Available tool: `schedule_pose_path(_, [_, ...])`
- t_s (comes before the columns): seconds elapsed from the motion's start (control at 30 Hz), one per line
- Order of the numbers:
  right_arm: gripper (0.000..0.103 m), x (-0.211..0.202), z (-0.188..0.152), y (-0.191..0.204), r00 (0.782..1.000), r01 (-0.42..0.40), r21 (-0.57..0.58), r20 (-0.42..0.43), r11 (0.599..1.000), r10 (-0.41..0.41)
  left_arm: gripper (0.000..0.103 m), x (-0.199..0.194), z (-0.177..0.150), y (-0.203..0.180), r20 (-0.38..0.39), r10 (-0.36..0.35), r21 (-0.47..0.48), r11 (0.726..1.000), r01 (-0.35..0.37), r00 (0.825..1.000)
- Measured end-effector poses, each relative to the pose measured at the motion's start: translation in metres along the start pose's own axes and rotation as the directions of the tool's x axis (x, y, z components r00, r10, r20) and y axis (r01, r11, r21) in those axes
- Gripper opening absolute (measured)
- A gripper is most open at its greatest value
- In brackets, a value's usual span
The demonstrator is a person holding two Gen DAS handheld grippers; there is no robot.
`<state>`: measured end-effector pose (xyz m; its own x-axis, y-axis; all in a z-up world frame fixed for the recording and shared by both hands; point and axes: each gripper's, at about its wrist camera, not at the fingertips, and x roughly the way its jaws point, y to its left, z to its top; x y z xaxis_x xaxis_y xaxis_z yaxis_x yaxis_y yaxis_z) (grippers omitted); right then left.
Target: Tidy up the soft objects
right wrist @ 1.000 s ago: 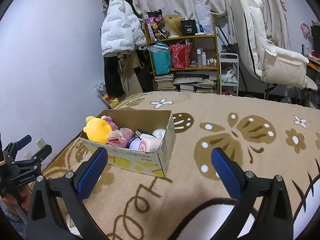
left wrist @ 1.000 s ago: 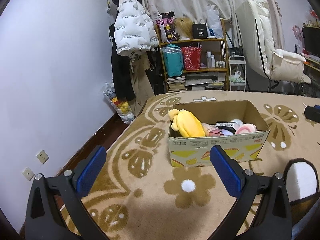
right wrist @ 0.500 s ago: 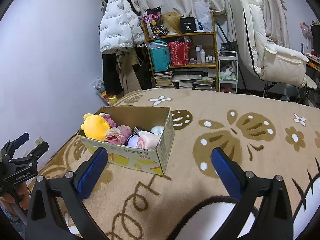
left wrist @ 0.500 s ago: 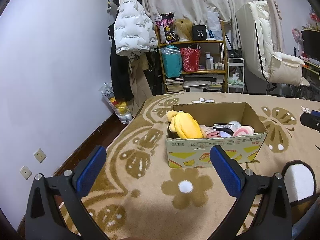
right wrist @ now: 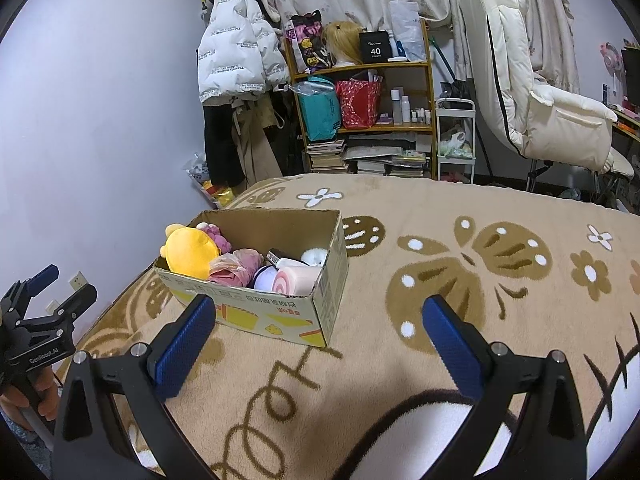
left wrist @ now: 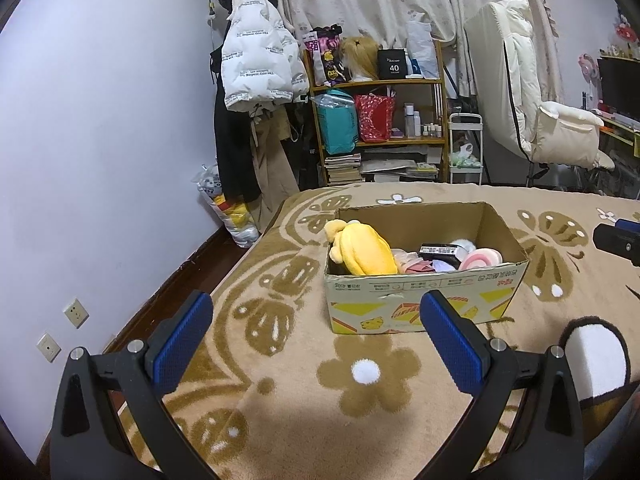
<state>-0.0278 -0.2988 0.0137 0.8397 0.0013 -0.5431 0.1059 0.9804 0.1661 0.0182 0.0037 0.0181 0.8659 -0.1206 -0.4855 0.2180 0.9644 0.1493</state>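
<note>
The cardboard box (left wrist: 424, 304) sits on the patterned beige blanket (left wrist: 304, 364), holding a yellow plush toy (left wrist: 362, 248), a pink roll-cake plush (left wrist: 480, 258) and other soft items. The left gripper (left wrist: 318, 340) hovers in front of the box, jaws spread wide and empty. The right gripper (right wrist: 316, 340) is equally wide open and empty, with the box ahead and to its left.

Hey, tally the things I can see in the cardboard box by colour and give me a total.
Yellow: 1, the plush toy
Pink: 3, small plush, crumpled cloth, swirl roll
Lavender: 1, ball
White: 1, fluffy ball
Black: 1, small box
Total: 7
</note>
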Motion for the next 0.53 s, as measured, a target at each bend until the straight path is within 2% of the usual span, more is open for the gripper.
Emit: schedule_pose_path(0.53, [0.103,0.0008,-0.003,-0.0019,1.0,-0.001,-0.001,-0.005,1.0,0.001,0.102,0.0,-0.0011,-0.0007,-0.003,-0.003,0.002,1.0,0.003,1.0])
